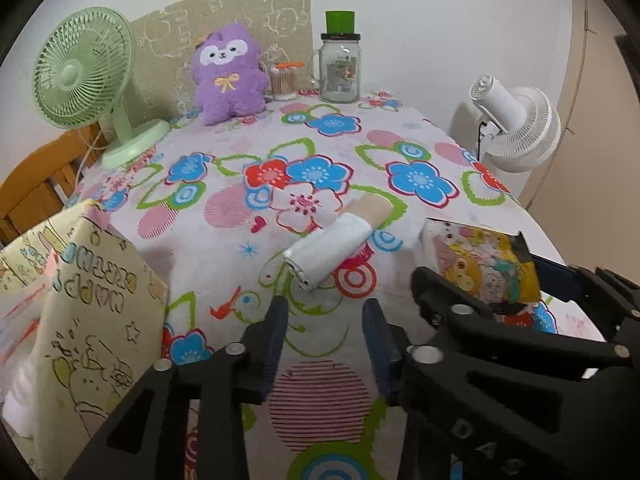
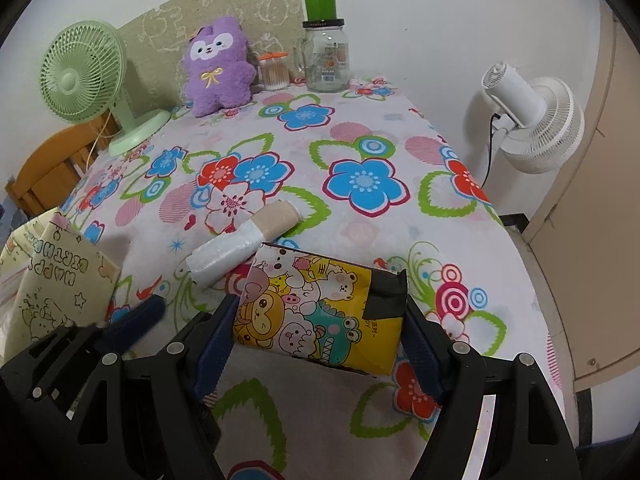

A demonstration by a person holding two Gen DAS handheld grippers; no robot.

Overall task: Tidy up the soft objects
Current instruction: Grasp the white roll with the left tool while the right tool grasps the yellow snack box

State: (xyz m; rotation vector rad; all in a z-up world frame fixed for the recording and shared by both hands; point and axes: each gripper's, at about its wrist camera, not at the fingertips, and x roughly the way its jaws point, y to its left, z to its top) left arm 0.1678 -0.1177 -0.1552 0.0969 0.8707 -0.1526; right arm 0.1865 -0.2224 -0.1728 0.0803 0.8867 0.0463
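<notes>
My right gripper pinches a soft tissue pack, its blue pads pressed on the two short ends; the pack is a glossy yellow block printed with cartoon animals, with a black patch near its right end, and its long axis runs across between my fingers, left end tilted slightly up; it sits just above the flowered tablecloth, close in front of the towel roll. My left gripper is spread and holds nothing, the gap between its blue pads pointing at the towel roll; the roll is a white, nubbly cylinder joined to a beige one, lying flat near the cloth's middle, long axis running from near-left to far-right. Left of the roll stands a pale yellow paper bag with printed lettering; I can't tell what is in it. Far behind the roll, a fuzzy purple plush toy sits upright; beside it, a small jar of cotton swabs and a glass mug jar with a green lid. A green fan stands left of the toy.
</notes>
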